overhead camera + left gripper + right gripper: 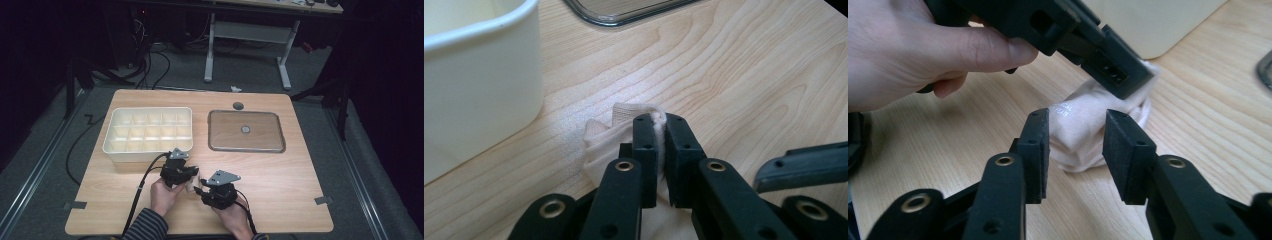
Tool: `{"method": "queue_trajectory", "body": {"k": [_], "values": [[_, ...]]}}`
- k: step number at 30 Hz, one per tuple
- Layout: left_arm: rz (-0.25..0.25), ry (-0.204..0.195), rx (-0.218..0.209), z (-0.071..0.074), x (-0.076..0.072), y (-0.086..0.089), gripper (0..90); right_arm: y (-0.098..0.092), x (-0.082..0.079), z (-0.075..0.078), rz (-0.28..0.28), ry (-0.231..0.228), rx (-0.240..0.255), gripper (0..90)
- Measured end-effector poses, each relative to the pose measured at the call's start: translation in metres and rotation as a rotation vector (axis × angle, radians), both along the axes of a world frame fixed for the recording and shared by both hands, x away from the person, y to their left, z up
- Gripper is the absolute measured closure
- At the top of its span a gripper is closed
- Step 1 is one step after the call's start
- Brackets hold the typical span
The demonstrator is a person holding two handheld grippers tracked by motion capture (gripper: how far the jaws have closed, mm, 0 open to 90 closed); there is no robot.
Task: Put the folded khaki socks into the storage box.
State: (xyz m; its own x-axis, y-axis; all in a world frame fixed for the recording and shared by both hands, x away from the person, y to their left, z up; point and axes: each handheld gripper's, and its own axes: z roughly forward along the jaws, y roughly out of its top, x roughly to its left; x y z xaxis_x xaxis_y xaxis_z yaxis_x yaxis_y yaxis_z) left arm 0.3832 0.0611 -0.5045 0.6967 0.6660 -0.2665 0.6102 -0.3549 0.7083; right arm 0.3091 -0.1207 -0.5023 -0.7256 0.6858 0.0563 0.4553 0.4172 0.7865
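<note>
A pale folded cloth [193, 184] lies on the wooden table [280, 180] near its front edge, between my two grippers. My left gripper [660, 122] is shut on the cloth's [606, 137] bunched upper fold. In the right gripper view the left gripper [1128, 80] comes down onto the cloth [1073, 140] from above, with a hand [908, 50] behind it. My right gripper [1077, 127] is open. Its jaws stand on either side of the cloth's near end, and a gap shows at the right pad. From above, the right gripper [200, 190] sits just right of the left gripper [189, 175].
A white divided bin [148, 131] stands just behind the left gripper, its wall close in the left gripper view [479, 75]. A shallow metal tray [246, 131] lies at the back right. The right half of the table is bare wood.
</note>
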Motion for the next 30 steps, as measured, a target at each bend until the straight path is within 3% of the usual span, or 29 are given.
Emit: {"method": "queue_trajectory", "body": {"k": [4,8,16,21,26,29,30], "values": [[-0.005,-0.002,0.001,-0.001,0.000,-0.002,84.9,0.004,0.005,-0.005,0.011,0.020,-0.021,71.4],[-0.005,0.003,-0.011,-0.003,0.001,-0.002,84.7,0.005,0.005,-0.009,0.020,0.020,-0.042,84.5],[-0.009,-0.003,-0.021,-0.006,0.003,-0.003,83.1,0.003,0.004,-0.015,0.018,0.033,-0.071,86.6],[-0.023,-0.035,-0.001,-0.012,0.002,-0.008,83.5,0.001,0.004,-0.019,0.020,0.054,-0.081,87.2],[-0.035,-0.020,-0.014,-0.011,0.005,-0.007,83.0,0.000,0.006,-0.023,0.025,0.061,-0.076,87.2],[-0.037,-0.043,-0.020,-0.006,-0.001,-0.005,71.0,-0.001,0.006,-0.022,0.010,0.072,-0.055,87.1],[-0.034,-0.057,-0.016,-0.004,-0.004,-0.005,71.0,-0.001,0.006,-0.022,0.010,0.072,-0.055,87.1]]}}
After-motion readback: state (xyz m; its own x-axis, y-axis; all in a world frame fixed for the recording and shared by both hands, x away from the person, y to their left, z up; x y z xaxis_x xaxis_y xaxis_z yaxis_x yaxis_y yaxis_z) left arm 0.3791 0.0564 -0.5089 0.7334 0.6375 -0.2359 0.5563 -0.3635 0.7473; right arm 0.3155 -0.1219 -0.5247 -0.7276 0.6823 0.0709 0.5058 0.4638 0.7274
